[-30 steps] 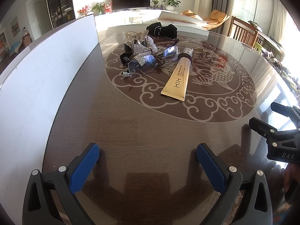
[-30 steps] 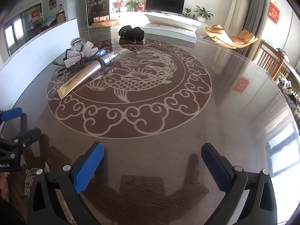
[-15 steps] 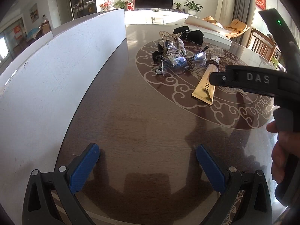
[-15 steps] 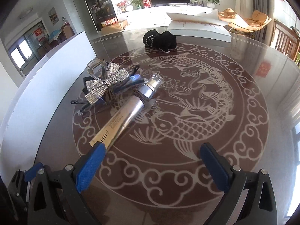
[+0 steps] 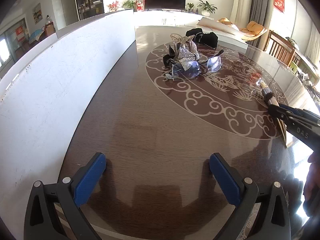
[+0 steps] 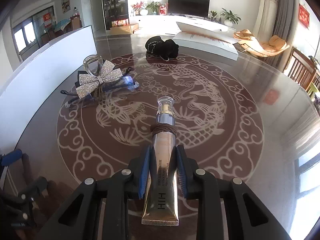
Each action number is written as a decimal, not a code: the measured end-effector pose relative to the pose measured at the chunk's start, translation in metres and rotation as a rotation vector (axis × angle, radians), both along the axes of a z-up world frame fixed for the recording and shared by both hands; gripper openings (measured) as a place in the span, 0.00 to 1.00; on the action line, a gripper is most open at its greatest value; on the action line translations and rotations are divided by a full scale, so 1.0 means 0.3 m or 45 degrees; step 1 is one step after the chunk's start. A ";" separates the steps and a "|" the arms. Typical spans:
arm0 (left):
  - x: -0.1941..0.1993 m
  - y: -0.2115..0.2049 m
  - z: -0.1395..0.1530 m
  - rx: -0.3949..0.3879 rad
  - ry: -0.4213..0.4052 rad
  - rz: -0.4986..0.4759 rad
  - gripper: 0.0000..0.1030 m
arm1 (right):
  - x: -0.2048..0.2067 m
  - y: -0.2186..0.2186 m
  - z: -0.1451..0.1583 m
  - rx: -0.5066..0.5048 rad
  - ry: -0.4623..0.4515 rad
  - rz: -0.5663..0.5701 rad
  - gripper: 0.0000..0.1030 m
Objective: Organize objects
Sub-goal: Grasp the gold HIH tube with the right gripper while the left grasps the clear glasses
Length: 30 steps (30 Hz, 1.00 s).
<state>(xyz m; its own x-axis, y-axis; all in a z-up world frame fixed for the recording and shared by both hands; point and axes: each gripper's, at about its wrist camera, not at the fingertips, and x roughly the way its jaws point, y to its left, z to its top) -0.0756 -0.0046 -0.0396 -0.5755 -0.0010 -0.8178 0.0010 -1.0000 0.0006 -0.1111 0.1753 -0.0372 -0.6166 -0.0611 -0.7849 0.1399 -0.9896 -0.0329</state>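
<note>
My right gripper [image 6: 163,160] is shut on a gold cream tube [image 6: 163,140] with a clear cap and a brown hair tie around its neck, holding it just above the table; the tube also shows at the right of the left wrist view [image 5: 269,100]. My left gripper [image 5: 156,166] is open and empty over the bare near part of the table. A pile with a rhinestone bow clip [image 5: 186,55], glasses [image 5: 200,66] and dark hair ties lies ahead; the bow clip shows in the right wrist view [image 6: 98,81]. A black scrunchie [image 6: 162,47] lies farther back.
A dark round table [image 6: 250,160] with a fish pattern carries everything. A white upright board [image 5: 60,76] runs along the left edge. A white box with its lid open [image 6: 206,38] sits at the far edge. Chairs [image 6: 300,68] stand at the right.
My right gripper moved in onto the gold tube, shut on it, and carried it away from the pile to the right. My left gripper stayed open in about the same place.
</note>
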 end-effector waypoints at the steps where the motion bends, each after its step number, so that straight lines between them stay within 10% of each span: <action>1: -0.002 0.000 0.000 0.000 0.000 0.003 1.00 | 0.039 0.037 -0.002 0.004 0.010 -0.009 0.26; 17: -0.451 0.132 0.057 -0.039 0.071 -0.254 1.00 | 0.134 0.130 0.003 -0.040 0.007 -0.037 0.27; 18: -0.454 0.152 0.052 -0.046 0.077 -0.307 0.90 | 0.130 0.125 0.003 -0.038 0.007 -0.037 0.27; 20: -0.455 0.189 0.025 -0.086 0.034 -0.397 0.34 | 0.130 0.124 0.003 -0.046 0.006 -0.037 0.27; 21: -0.429 0.186 0.035 -0.041 0.058 -0.420 0.28 | 0.131 0.123 0.003 -0.049 0.006 -0.037 0.27; 30: -0.085 0.125 0.061 0.011 0.042 -0.376 0.25 | 0.134 0.121 0.005 -0.041 0.007 -0.039 0.27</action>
